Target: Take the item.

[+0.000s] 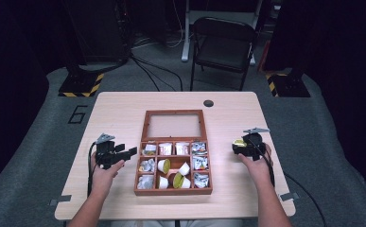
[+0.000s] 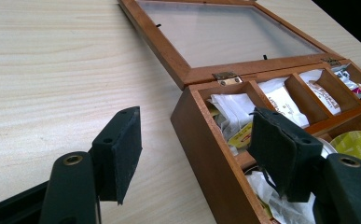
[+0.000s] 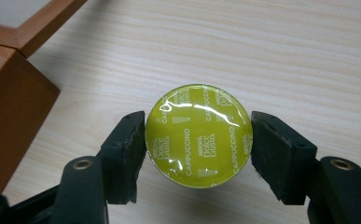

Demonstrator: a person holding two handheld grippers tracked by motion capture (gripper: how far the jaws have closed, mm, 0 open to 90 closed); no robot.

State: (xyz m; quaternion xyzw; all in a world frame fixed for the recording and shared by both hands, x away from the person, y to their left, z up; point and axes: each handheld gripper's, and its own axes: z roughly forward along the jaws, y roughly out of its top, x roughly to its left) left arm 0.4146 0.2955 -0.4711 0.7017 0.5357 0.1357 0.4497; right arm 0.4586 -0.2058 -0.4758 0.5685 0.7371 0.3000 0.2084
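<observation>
While its two black jaws press on either side of a round coffee capsule [image 3: 199,135], the right tool [image 3: 199,140] grasps it firmly, the yellow-green foil lid facing the camera and printed with "Cappuccino" and "Dolce Gusta". In the high view this right tool [image 1: 248,144] sits out over bare table [image 1: 124,104], well to the right of the wooden box [image 1: 173,190], with the capsule showing as a small yellow spot at its tip. Beneath and beyond the capsule lies pale wood grain; off to the tool's left a corner of the box's brown wall [image 3: 10,116] comes into the right gripper view.

The left tool [image 2: 194,149] grasps nothing, though its jaws stand apart: one hangs over bare table, the other over the box's near-left compartments. Just ahead of that jaw lie white paper sachets [image 2: 234,109] and, beside it, another green-lidded capsule [image 2: 360,142]. Farther on, the box's glass-paned lid [image 2: 225,30] lies flat on the table, hinged back. In the high view the left tool [image 1: 119,152] rests close to the box's left wall.
</observation>
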